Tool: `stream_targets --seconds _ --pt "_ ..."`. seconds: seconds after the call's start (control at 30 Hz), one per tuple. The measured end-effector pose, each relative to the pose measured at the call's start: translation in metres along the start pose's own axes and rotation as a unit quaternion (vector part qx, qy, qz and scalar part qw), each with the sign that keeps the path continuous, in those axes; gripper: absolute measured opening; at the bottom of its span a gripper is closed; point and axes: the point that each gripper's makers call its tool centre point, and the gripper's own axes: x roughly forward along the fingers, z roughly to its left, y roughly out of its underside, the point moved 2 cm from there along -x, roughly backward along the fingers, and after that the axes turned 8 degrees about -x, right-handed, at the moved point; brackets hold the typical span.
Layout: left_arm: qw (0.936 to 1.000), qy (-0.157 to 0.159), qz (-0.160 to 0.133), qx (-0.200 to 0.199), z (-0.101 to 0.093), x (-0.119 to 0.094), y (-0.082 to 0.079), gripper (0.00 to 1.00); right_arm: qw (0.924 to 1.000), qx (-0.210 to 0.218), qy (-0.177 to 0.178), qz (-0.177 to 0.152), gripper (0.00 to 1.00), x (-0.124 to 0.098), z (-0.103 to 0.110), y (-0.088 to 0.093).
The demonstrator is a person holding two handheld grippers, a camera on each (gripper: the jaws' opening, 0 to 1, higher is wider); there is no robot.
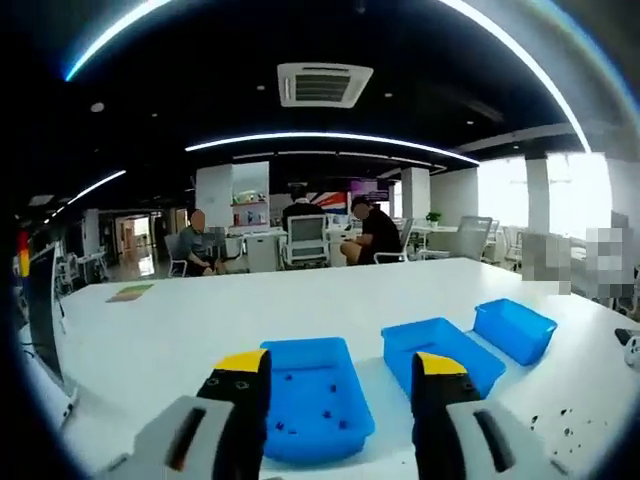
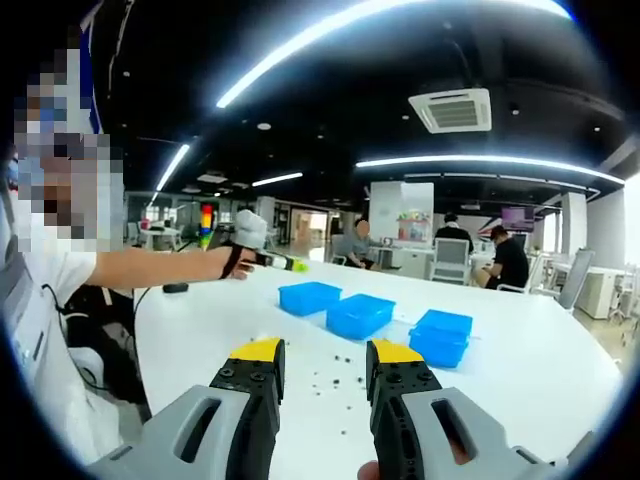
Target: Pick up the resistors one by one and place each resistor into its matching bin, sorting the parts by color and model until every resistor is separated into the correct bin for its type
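Three blue bins stand in a row on the white table (image 1: 180,330): the nearest bin (image 1: 310,395) holds several small dark resistors, then a middle bin (image 1: 440,350) and a far bin (image 1: 515,328). My left gripper (image 1: 340,375) hangs open just before the nearest bin, with nothing between its yellow-tipped jaws. Loose dark resistors (image 1: 562,420) lie to its right. In the right gripper view, my right gripper (image 2: 327,365) is open above scattered resistors (image 2: 335,378), and the bins (image 2: 360,314) lie beyond. A person's outstretched hand holds the left gripper (image 2: 278,262) behind them.
A monitor (image 1: 40,310) stands at the table's left edge and a dark object (image 1: 628,340) sits at its right edge. Seated people (image 1: 375,232) and office chairs (image 1: 306,240) are beyond the far side. The person's body (image 2: 50,300) is close on the left.
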Motion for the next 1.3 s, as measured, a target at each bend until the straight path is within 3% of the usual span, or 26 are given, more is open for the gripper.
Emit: stream_targets --seconds 0.23,0.6,0.7,0.73,1.0,1.3 --pt "0.9988 0.021 -0.029 -0.032 -0.006 -0.020 -0.010 0.56 1.0000 -0.002 -0.002 0.000 0.34 0.001 0.002 -0.001" --pt "0.9941 0.083 -0.054 -0.044 -0.036 -0.077 -0.006 0.55 1.0000 -0.002 -0.003 0.000 0.34 0.001 0.002 -0.002" --pt "0.9936 0.089 -0.056 -0.041 -0.039 -0.082 -0.004 0.55 1.0000 -0.002 -0.001 -0.001 0.34 0.001 0.002 -0.002" --pt "0.9917 0.110 -0.060 -0.030 -0.050 -0.103 0.003 0.55 1.0000 -0.002 -0.001 -0.001 0.34 0.000 0.002 -0.003" --pt "0.9855 0.154 -0.055 -0.045 -0.063 -0.155 0.028 0.55 1.0000 -0.001 0.000 0.001 0.34 0.000 0.001 -0.001" --pt "0.9760 0.204 -0.041 -0.066 -0.073 -0.198 0.058 0.52 1.0000 -0.002 0.001 0.001 0.34 -0.002 0.001 -0.001"
